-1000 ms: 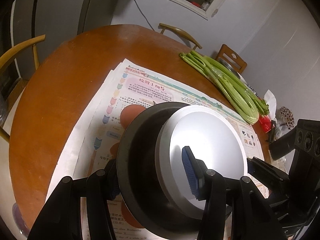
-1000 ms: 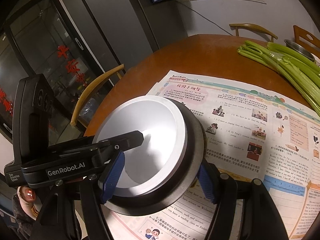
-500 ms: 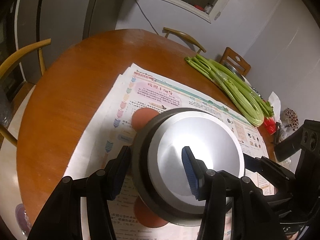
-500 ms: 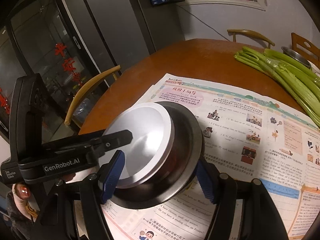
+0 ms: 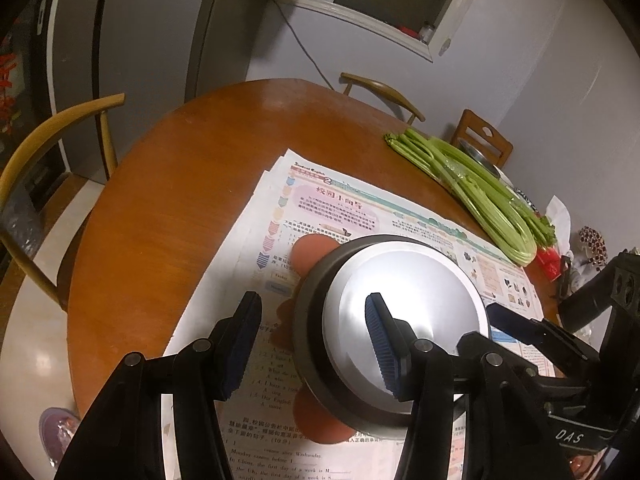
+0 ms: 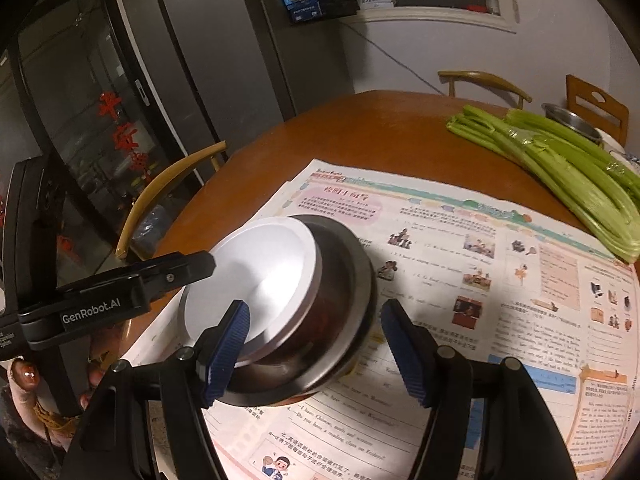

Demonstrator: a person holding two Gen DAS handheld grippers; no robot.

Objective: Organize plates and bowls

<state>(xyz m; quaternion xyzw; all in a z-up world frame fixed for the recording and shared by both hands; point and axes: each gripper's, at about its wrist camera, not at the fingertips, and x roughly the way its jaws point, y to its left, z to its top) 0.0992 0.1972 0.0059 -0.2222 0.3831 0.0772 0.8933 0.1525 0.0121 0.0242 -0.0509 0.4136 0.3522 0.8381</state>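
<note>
Grippers over one stack: left gripper (image 5: 312,306) opening, pads clear of the bowl (image 5: 308,334) rim – right gripper (image 6: 315,308) closing astride it, not yet pinching. Plate (image 5: 420,292) tilts inside, on paper (image 5: 340,204) – best seated flat before any lift

On the black body of the left tongs (image 6: 100,304) we read "GenRobot.AI" in white letters. The black housing of the right tongs (image 5: 568,436) carries "DAS" in white. The printed newspaper sheet (image 6: 500,280) spread on the round brown wooden worktop (image 5: 168,208) shows a pink panel with Chinese characters, and a "2" in its far header; the near lines are English exercises, too small for us to read surely.
</note>
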